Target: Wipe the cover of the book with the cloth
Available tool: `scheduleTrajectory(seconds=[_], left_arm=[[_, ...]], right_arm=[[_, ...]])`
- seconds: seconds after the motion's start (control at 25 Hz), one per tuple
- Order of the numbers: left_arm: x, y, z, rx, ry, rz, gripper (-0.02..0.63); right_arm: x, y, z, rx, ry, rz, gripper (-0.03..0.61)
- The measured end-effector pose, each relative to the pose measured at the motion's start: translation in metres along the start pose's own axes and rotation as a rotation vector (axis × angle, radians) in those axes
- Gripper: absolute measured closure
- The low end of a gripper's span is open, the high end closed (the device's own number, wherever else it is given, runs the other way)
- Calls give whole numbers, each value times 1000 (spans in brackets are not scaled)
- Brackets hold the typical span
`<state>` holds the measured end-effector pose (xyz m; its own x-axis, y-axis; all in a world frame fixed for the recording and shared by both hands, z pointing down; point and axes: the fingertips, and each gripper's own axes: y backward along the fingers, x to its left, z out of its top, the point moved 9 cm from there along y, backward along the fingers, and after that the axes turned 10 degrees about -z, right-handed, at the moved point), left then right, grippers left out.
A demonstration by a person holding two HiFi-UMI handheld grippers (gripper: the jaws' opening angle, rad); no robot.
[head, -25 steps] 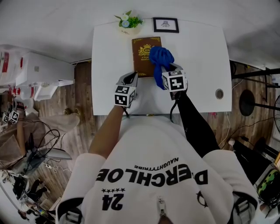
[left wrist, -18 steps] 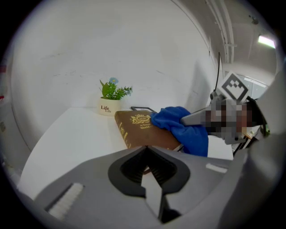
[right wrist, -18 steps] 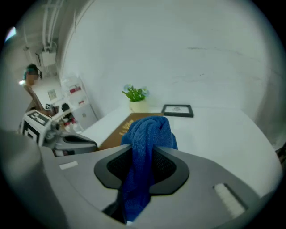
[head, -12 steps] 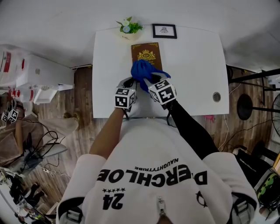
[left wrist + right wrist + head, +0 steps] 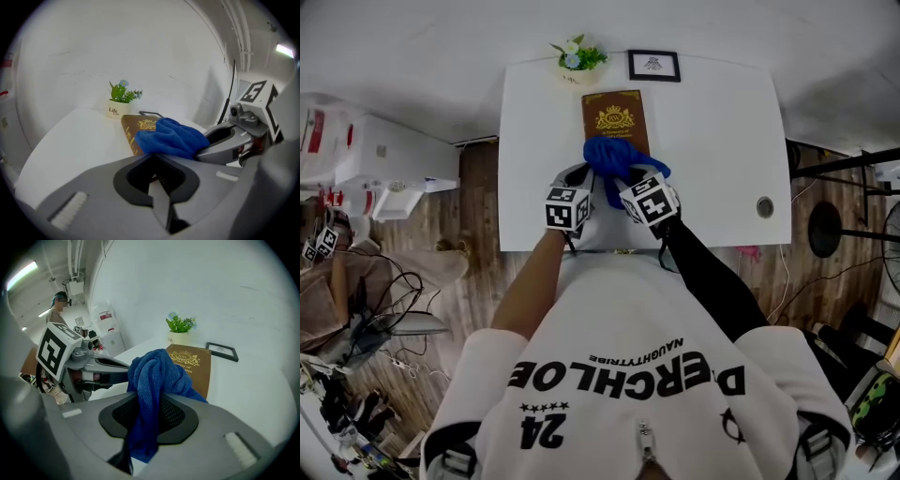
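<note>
— Biggest first?
— White table, seen from above. On it, toward the far edge, a brown book with gold print, flat, cover up.

— And on the book?
— Blue cloth, bunched, resting on the near half of the cover. Hides that part and leaves the gold crest on the far half showing.

— Held by what?
— Right gripper. Clamped on the cloth: a thick fold pinched between the fingers, a tail hanging out behind them, the rest heaped forward onto the cover.

— Other side?
— Left gripper, just beside the right one, at the book's near left corner. Fingers pressed together, nothing between them. Touching the book or only close to it: cannot tell.

— Smaller things?
— At the table's far edge, beyond the book: a small white pot of green leaves and pale flowers, and to its right a black picture frame. Both near the book's far end, neither touching it.
</note>
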<state>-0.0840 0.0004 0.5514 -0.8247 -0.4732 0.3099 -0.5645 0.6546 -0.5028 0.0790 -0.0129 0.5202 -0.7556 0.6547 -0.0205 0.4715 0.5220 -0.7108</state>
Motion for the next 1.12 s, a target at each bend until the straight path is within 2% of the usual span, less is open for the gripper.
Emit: scheduleTrajectory(seconds=[0.32,0.48,0.56,0.68,0.76,0.84,1.0,1.12], left_arm=[[0,2,1,4,2,-4,555],[-4,2,2,28,-18,-3,555],[-8,1,3,53,-53,-10,555],[-11,7,17,37,-153,-2,555],[-14,20,39,-37,-225,45,555],[-18,41,76,-155,-307,114,555],[-36,88,155,-375,-522,202,555],[-50,119,194,-502,-591,243,555]], right_arm=[[-39,19,-16,7,-88,-114,482],[-66,30,-32,46,-161,-196,482],[-77,36,-39,43,-204,-218,482],[-86,48,-33,-52,-232,-230,482],[-92,64,-20,-147,-215,-252,482],[-99,83,1,-246,-182,-285,482],[-107,123,44,-434,-128,-348,482],[-104,152,69,-559,-81,-389,482]])
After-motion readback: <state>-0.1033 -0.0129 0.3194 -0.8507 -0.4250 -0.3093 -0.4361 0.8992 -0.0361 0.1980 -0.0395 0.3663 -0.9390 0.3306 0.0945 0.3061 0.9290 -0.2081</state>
